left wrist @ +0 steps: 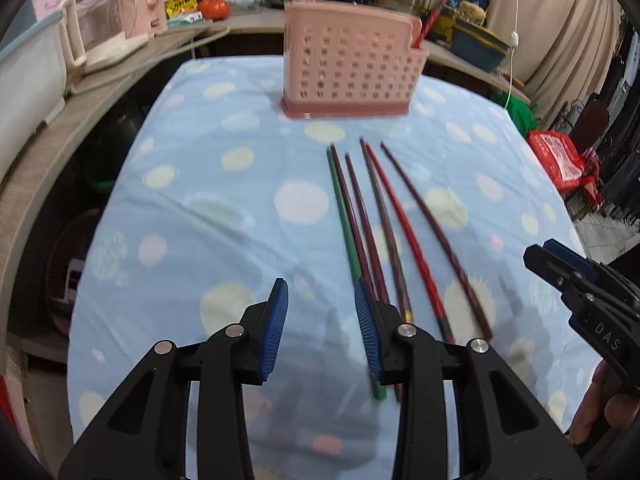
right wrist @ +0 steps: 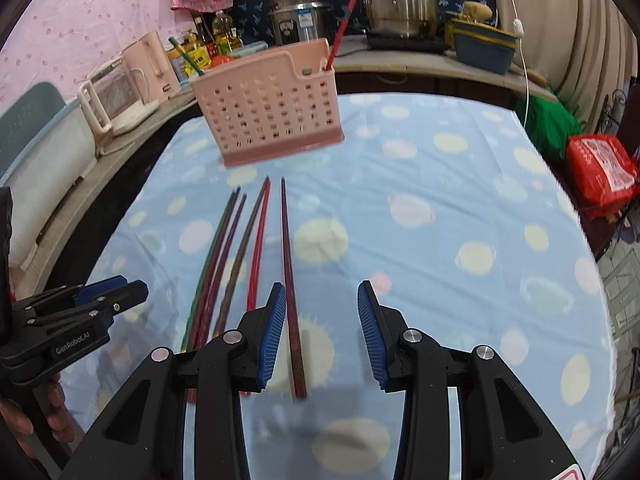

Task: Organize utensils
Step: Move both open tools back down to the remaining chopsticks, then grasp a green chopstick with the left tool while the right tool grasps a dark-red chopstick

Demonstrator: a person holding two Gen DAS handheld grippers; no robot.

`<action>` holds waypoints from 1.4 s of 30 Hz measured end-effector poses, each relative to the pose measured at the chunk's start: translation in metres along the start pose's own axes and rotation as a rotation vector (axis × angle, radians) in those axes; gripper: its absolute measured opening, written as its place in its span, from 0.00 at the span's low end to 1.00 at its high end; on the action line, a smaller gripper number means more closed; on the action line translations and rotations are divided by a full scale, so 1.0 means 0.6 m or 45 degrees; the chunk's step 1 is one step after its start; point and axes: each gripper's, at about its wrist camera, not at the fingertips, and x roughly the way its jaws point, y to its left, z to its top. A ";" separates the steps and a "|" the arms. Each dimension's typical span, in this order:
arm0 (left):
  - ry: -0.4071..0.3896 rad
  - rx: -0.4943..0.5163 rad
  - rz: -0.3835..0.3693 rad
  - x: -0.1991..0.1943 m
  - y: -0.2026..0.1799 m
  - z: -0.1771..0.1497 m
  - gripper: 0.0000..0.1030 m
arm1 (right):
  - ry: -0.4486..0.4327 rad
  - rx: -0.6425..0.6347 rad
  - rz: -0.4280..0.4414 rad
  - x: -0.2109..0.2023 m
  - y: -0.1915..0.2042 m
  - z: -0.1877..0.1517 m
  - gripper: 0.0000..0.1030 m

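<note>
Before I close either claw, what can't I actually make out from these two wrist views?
- Near ends of the chopsticks: left wrist view, hidden behind the left claw.
- Pink holder interior: both views, walls hide it, so its compartments and contents stay unclear.
- Chopstick patterns: both views, motion blur.
- Right claw height above the cloth: unclear.

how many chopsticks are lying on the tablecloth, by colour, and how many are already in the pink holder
On the tablecloth:
green chopstick: 1
bright red chopstick: 1
dark maroon or brown chopsticks: 4
In the pink holder:
green: 1
red: 1
Total: 8
</note>
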 end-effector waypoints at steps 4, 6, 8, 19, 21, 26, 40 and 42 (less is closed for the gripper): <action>0.054 0.010 -0.028 0.008 -0.010 -0.047 0.38 | 0.028 0.013 -0.004 0.003 -0.004 -0.034 0.35; 0.067 0.033 -0.034 0.010 -0.017 -0.062 0.38 | 0.040 0.025 -0.007 0.002 -0.007 -0.044 0.35; 0.081 0.052 -0.042 0.012 -0.026 -0.076 0.39 | 0.051 0.036 -0.008 0.001 -0.012 -0.055 0.35; 0.105 0.076 -0.024 0.021 -0.032 -0.094 0.39 | 0.058 0.041 -0.005 -0.004 -0.011 -0.067 0.35; 0.103 0.070 -0.016 0.021 -0.028 -0.092 0.39 | 0.062 0.038 -0.003 -0.002 -0.009 -0.067 0.35; 0.097 0.041 -0.013 0.018 -0.014 -0.087 0.39 | 0.074 0.028 0.002 0.003 -0.003 -0.067 0.35; 0.093 0.032 -0.019 0.032 -0.019 -0.065 0.38 | 0.099 0.003 0.011 0.030 0.008 -0.055 0.35; 0.109 0.032 -0.018 0.040 -0.019 -0.066 0.37 | 0.105 -0.003 0.015 0.036 0.010 -0.053 0.35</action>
